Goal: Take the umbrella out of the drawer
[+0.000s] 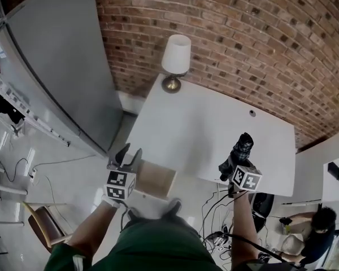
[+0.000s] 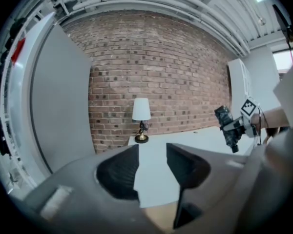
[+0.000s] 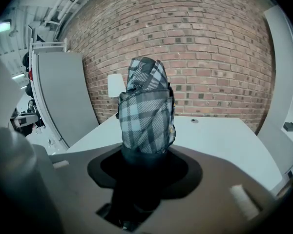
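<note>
A folded plaid umbrella (image 1: 243, 144) (image 3: 146, 106) stands up out of my right gripper (image 1: 233, 164) (image 3: 145, 155), which is shut on its lower end above the front edge of the white desk (image 1: 203, 129). The left gripper view shows the umbrella (image 2: 223, 116) off to the right. My left gripper (image 1: 128, 154) (image 2: 152, 148) is open with nothing between its jaws, just left of the desk's front corner. Below it the open drawer (image 1: 156, 178) shows its wooden inside.
A lamp with a white shade (image 1: 175, 58) (image 2: 141, 112) stands at the desk's back corner against the brick wall. A tall grey panel (image 1: 62, 61) closes the left side. A chair (image 1: 42, 222), floor cables (image 1: 214, 208) and a crouching person (image 1: 319, 224) are nearby.
</note>
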Demonstrator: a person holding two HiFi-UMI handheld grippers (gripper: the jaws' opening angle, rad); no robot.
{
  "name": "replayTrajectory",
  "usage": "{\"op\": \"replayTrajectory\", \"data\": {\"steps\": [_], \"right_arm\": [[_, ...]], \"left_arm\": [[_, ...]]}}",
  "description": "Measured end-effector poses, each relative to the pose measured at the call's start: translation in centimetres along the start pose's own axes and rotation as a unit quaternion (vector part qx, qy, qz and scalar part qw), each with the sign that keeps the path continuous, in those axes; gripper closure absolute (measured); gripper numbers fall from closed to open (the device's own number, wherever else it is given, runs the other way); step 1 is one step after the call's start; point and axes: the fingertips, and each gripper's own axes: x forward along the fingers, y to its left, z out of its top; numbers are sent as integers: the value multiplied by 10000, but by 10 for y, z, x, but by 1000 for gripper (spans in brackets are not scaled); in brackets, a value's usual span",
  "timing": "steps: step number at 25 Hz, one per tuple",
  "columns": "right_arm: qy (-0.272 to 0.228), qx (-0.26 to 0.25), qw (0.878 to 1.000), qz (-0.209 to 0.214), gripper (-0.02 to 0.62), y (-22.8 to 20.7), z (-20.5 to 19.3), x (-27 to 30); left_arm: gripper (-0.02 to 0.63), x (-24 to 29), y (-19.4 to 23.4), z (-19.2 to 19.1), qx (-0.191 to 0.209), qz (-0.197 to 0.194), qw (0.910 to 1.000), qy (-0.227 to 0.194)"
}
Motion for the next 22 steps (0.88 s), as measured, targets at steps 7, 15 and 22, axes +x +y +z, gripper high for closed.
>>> {"op": "replayTrajectory", "data": {"steps": [7, 15, 22], "right_arm": [[349, 74, 9994, 53, 417, -71, -7, 21], [1237, 235, 9914, 362, 417, -135, -41, 61], [1809, 556, 9816, 236, 417, -178, -65, 105]], "left_arm": [[434, 49, -52, 11, 89, -12, 9999, 110], [434, 83, -105, 23, 303, -20, 9992, 244], [434, 96, -101, 25, 313, 141, 9987, 382]]}}
